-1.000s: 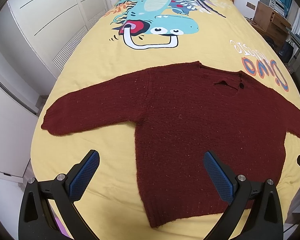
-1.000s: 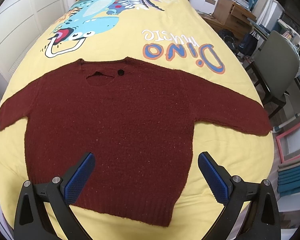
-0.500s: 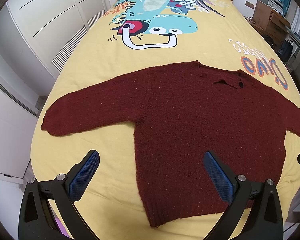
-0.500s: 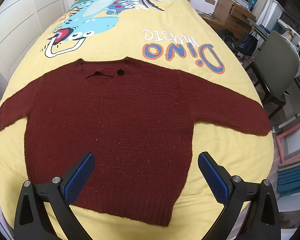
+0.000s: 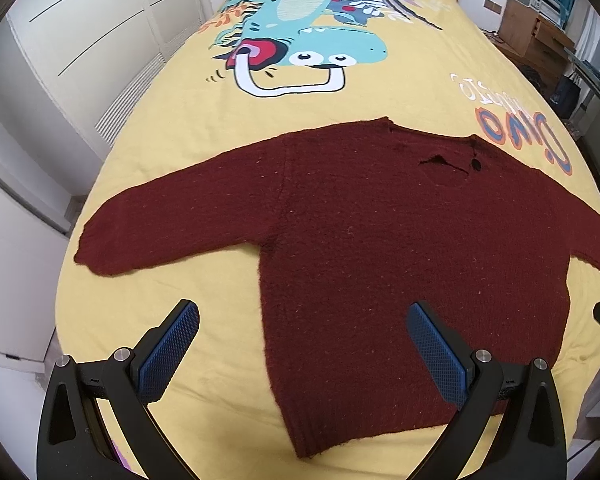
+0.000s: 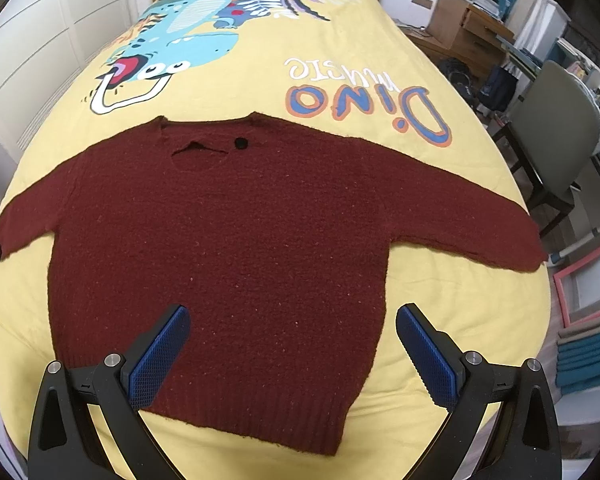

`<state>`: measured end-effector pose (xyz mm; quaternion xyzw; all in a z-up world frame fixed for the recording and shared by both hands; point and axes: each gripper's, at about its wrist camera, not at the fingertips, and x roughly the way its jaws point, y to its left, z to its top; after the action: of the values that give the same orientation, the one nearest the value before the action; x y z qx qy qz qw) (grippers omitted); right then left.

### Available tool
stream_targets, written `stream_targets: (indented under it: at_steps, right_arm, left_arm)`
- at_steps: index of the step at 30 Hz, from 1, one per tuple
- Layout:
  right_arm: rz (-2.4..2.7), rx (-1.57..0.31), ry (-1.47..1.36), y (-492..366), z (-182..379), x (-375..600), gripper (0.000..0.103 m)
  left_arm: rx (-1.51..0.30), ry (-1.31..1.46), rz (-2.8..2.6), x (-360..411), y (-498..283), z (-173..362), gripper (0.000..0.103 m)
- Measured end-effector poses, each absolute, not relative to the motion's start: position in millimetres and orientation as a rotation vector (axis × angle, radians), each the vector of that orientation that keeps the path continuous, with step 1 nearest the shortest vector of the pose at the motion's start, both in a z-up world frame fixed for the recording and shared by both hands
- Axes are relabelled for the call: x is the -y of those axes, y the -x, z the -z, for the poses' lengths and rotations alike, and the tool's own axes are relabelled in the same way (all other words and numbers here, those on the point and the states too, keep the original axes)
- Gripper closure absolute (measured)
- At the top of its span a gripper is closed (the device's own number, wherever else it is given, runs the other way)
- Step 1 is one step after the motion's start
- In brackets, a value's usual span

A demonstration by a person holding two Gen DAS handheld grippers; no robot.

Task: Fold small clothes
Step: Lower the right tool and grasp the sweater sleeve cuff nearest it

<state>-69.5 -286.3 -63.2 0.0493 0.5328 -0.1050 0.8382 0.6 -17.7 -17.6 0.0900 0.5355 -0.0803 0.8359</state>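
Observation:
A small dark red knit sweater (image 5: 380, 240) (image 6: 228, 240) lies flat and face up on the yellow bedspread (image 5: 204, 128), both sleeves spread out sideways and its hem toward me. A black button (image 6: 241, 142) sits at the neckline. My left gripper (image 5: 302, 320) hovers open above the sweater's lower left side, one pad over bare bedspread, the other over the knit. Over the hem's right half my right gripper (image 6: 292, 326) is open too, holding nothing. A dark tip of the other tool shows at each view's edge.
The bedspread (image 6: 380, 60) carries a dinosaur print and "Dino music" lettering. White wardrobe doors (image 5: 80, 40) run along the left. A grey chair (image 6: 556, 136), a wooden cabinet (image 6: 468, 28) and stacked teal cloths (image 6: 588, 364) stand off the bed's right side.
The left wrist view has shifted slightly, with the sweater sitting a little lower in frame. The right gripper and the sweater look unmoved.

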Motion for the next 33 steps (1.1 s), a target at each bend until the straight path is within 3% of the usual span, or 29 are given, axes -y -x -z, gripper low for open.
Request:
stream_targets:
  at_steps: [13, 21, 33]
  right_arm:
    - [0.365, -1.025, -0.212, 58, 108, 434, 0.001]
    - [0.573, -1.057, -0.612, 76, 200, 592, 0.001]
    - [0.829, -1.04, -0.87, 102, 241, 716, 0.001]
  left_arm:
    - [-1.147, -0.239, 0.263, 43, -37, 55, 0.001]
    - [-1.219, -0.237, 0.277, 53, -44, 91, 0.001]
    - [-1.302, -0.235, 0.204, 51, -56, 122, 0.001]
